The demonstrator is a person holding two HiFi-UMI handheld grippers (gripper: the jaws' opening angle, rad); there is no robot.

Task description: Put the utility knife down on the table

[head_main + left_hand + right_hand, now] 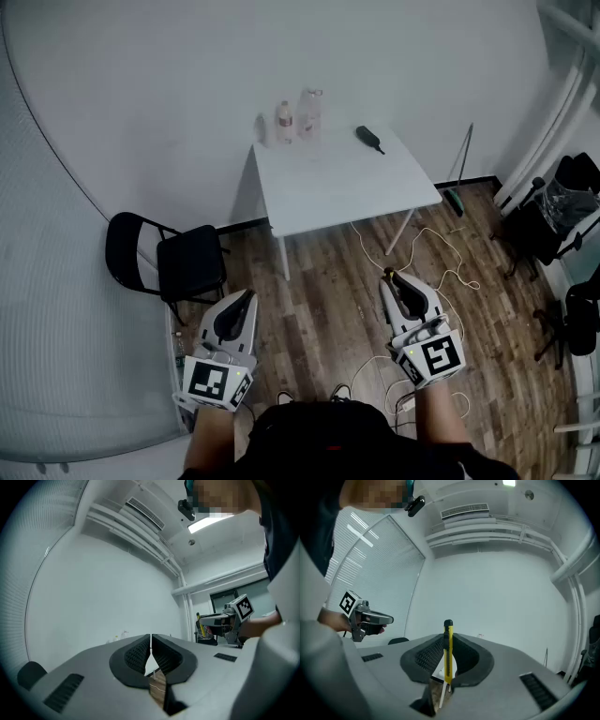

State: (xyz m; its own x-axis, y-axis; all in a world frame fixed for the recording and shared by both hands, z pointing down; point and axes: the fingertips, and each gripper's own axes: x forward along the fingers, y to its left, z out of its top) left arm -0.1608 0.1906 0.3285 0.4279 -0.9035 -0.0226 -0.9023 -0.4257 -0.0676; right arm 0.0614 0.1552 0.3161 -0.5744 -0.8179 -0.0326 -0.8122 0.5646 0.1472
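A yellow utility knife [448, 651] with a black cap stands upright between the jaws of my right gripper [448, 639], which is shut on it. In the left gripper view the knife [198, 622] shows as a thin yellow strip at the right gripper's tip. My right gripper [394, 279] hovers over the wooden floor, well short of the white table [347, 183]. The left gripper [247, 298] is level with it on the left. Its jaws [151, 639] are pressed together with nothing between them.
On the table's far edge stand clear bottles [309, 112] and a dark handled tool [369, 139]. A black folding chair [178, 258] stands left of the table. White cables [422, 253] trail over the floor, and black chairs and gear [553, 216] crowd the right side.
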